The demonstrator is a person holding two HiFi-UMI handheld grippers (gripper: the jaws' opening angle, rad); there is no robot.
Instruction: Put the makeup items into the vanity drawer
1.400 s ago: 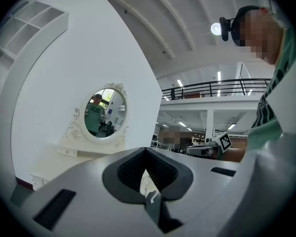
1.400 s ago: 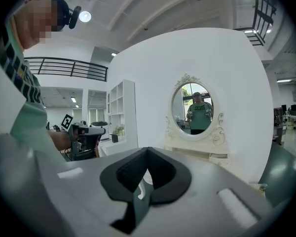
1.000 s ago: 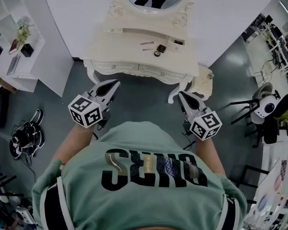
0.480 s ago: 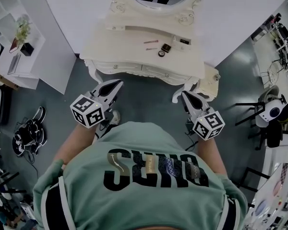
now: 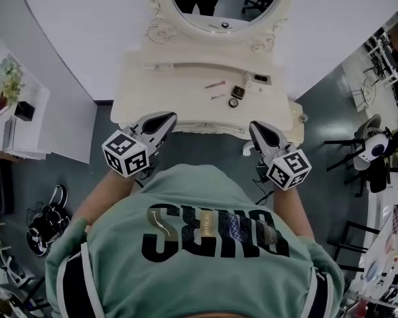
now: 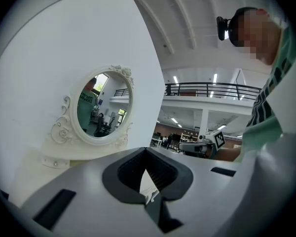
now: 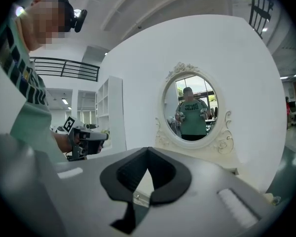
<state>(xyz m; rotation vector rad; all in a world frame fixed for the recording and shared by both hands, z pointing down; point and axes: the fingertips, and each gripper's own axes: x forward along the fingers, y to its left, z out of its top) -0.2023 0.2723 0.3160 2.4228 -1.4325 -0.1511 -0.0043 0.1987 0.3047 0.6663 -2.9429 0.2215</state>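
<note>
The cream vanity table (image 5: 166, 85) stands straight ahead in the head view. On its top lie a pink stick (image 5: 215, 84), a smaller stick (image 5: 217, 97), a black compact (image 5: 237, 92), a small round pot (image 5: 233, 103) and a dark flat item (image 5: 261, 79). My left gripper (image 5: 166, 118) is shut and empty at the table's front edge, left of the items. My right gripper (image 5: 256, 126) is also shut and empty at the front edge, just below them. The table's edge and the grippers hide the drawer fronts. Both gripper views look up at the oval mirror (image 7: 190, 110).
A white shelf unit (image 5: 13, 111) stands to the left of the vanity. A small cream stool (image 5: 296, 123) sits at its right end. Chairs and desks (image 5: 368, 151) fill the right side. Dark shoes (image 5: 46, 220) lie on the grey floor at the left.
The vanity has come nearer in the head view. Both grippers, which hung over bare floor before, now reach its front edge. Their jaws stay shut.
</note>
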